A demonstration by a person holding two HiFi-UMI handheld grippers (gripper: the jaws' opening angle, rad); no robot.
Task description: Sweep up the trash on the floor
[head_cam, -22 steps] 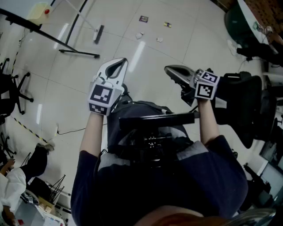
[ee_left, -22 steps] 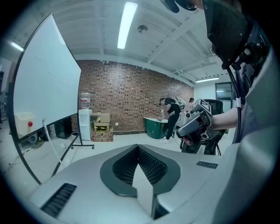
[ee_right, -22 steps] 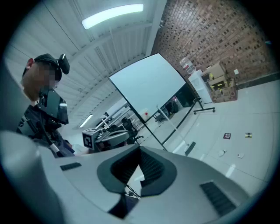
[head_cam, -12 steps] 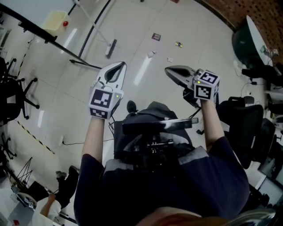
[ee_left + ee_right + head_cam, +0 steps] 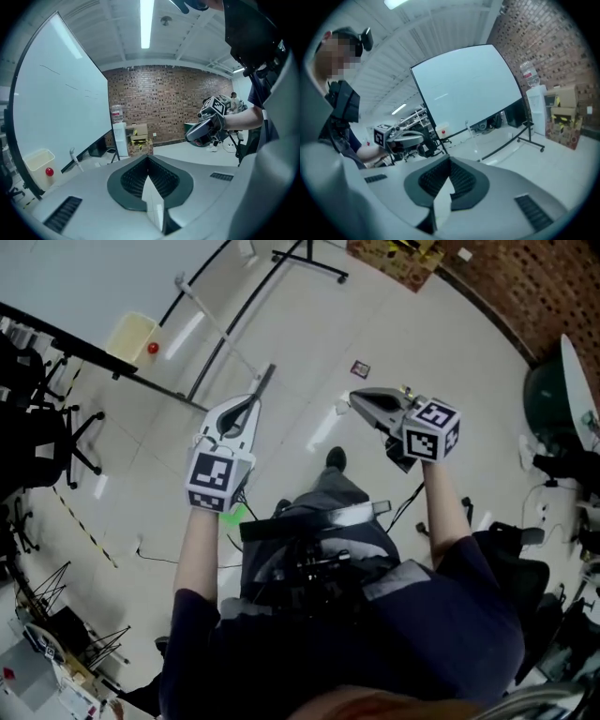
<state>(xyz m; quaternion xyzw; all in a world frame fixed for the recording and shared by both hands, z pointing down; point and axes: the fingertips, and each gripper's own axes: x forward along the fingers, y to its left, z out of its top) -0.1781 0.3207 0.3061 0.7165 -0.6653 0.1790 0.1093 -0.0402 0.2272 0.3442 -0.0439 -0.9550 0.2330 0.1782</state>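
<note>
Pale tiled floor [image 5: 309, 324] spreads ahead, with a whiteboard stand at its far side. Both the left gripper [image 5: 251, 401] and the right gripper [image 5: 361, 399] have their fingers pressed together on nothing. A broom [image 5: 266, 379] lies just beyond the left fingertips; the trash, a dark wrapper [image 5: 360, 368] and a white scrap [image 5: 341, 409], sits near the right fingertips. Likely step: fetch the broom, so spread the jaws before reaching and clamp squarely across the thin handle.

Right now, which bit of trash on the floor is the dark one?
The small square piece, farther from the person. It is dark, while the scrap seen next to the right gripper in the head view is white.
</note>
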